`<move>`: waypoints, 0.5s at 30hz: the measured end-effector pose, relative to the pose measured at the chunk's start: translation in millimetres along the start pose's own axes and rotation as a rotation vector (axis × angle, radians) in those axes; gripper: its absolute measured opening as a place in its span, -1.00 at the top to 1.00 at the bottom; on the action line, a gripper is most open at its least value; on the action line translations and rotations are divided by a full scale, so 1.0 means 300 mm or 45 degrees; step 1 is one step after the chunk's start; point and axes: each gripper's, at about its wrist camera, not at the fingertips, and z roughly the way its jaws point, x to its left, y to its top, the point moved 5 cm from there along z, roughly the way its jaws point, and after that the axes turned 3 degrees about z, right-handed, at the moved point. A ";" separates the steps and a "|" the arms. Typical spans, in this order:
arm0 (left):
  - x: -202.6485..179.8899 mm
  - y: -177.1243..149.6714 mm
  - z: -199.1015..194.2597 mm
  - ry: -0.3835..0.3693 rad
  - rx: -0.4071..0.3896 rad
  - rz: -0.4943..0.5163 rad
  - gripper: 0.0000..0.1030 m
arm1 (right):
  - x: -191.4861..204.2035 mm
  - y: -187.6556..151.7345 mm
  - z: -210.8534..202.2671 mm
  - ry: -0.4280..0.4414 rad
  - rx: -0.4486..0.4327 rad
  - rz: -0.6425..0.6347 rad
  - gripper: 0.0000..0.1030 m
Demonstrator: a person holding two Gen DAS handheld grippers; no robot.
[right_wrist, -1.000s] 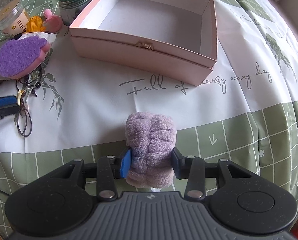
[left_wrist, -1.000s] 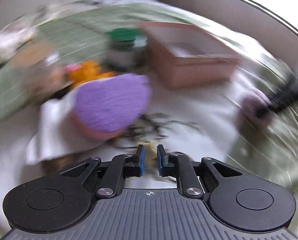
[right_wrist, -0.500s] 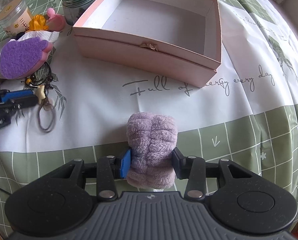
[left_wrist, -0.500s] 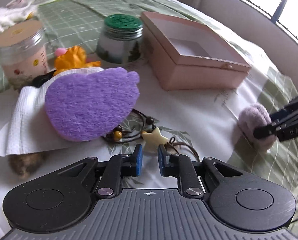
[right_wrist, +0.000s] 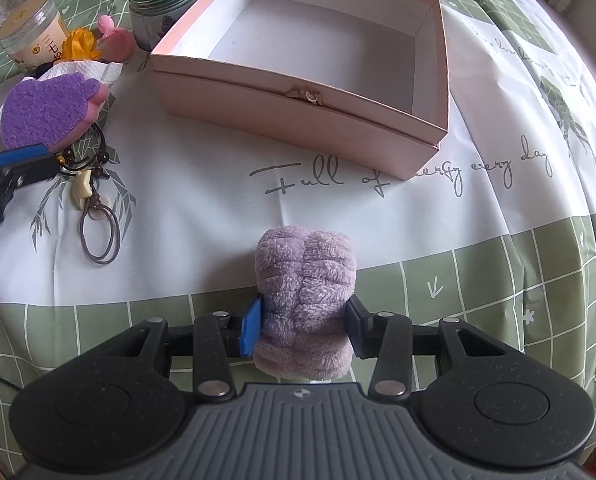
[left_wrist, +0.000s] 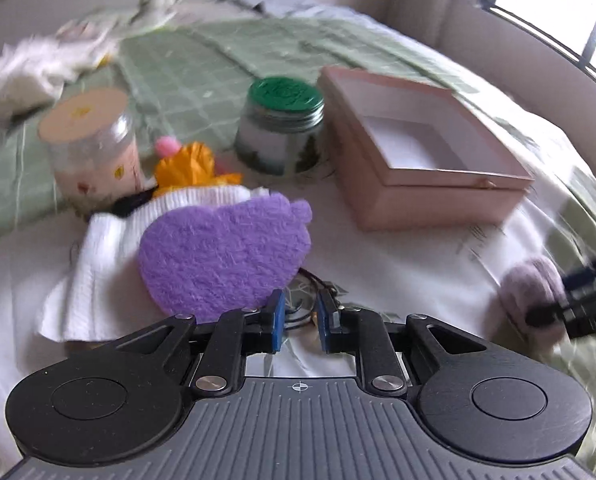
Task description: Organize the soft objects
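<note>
The cloth covers the whole surface, white with green checks at the edges, and any snag on it by a low fingertip would drag everything on it.

The box sits far of centre, open and empty. Its near wall stands between the plush and the inside; a carry that is too low would likely bump that wall and shove the light box away.

The right gripper has its jaws closed onto the plush, pinching the near end of it while the far end juts out free toward the box. The plush is soft and squashes, so I judge the grip may be shallower than it looks; it could slip or flop out during a lift.

The sponge, purple, lies at the left on a white towel, apart from the box. The left gripper hovers just near of it with its jaws only narrowly apart and nothing between them. That gap looks too small to take the sponge; it would need to widen first.

The jars and an orange toy crowd the far left, so a hard push on the sponge could knock them.

The cord, a beaded keyring with a pale charm, lies right beside the left fingertips and partly under the sponge. It could catch on a finger and come up with the sponge.
</note>
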 end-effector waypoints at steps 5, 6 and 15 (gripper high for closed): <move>-0.053 0.004 0.083 -0.057 0.076 0.009 0.61 | 0.001 0.000 -0.008 0.004 -0.011 -0.007 0.17; -0.081 -0.006 0.094 -0.086 0.093 0.071 0.61 | -0.001 0.000 -0.008 0.005 -0.011 -0.006 0.17; -0.203 -0.115 0.052 -0.271 0.095 0.566 0.44 | -0.002 0.003 0.002 0.016 -0.010 -0.003 0.16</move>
